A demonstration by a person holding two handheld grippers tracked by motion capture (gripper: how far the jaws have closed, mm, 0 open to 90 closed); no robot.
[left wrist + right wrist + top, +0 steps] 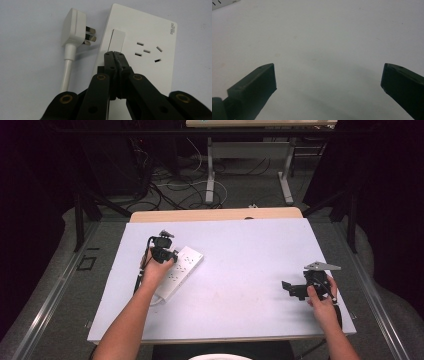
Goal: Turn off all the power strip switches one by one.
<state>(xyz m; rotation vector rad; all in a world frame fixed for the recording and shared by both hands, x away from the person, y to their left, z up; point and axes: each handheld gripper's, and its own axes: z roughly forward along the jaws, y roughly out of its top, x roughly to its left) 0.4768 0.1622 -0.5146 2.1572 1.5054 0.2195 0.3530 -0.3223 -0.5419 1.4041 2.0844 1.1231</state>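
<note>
So, what we log for this moment:
Left gripper: we see the left gripper (115,53) with its jaws pressed together, nothing between them, tips on the rocker switch (116,40) of the white power strip (150,37).
Left gripper, high view: the same left gripper (165,256) sits over the near-left part of the power strip (187,262), with the person's left hand (155,270) behind it.
Power strip: we place it on the left half of the white table (240,270), lying slantwise, flat, sockets up.
Sockets: one socket group (148,52) shows just past the switch; a small brand mark sits at the strip's far corner, too small for us to read.
Plug: a white plug (73,27) lies on the table just beside the strip's switch end, prongs toward the strip, not inserted; its cord (66,72) runs back toward the camera.
Right gripper: we see the right gripper (328,82) with jaws wide apart, nothing between them, bare tabletop beneath.
Right gripper, high view: the right gripper (295,290) is at the table's right side in the right hand (322,302), well apart from the strip.
</note>
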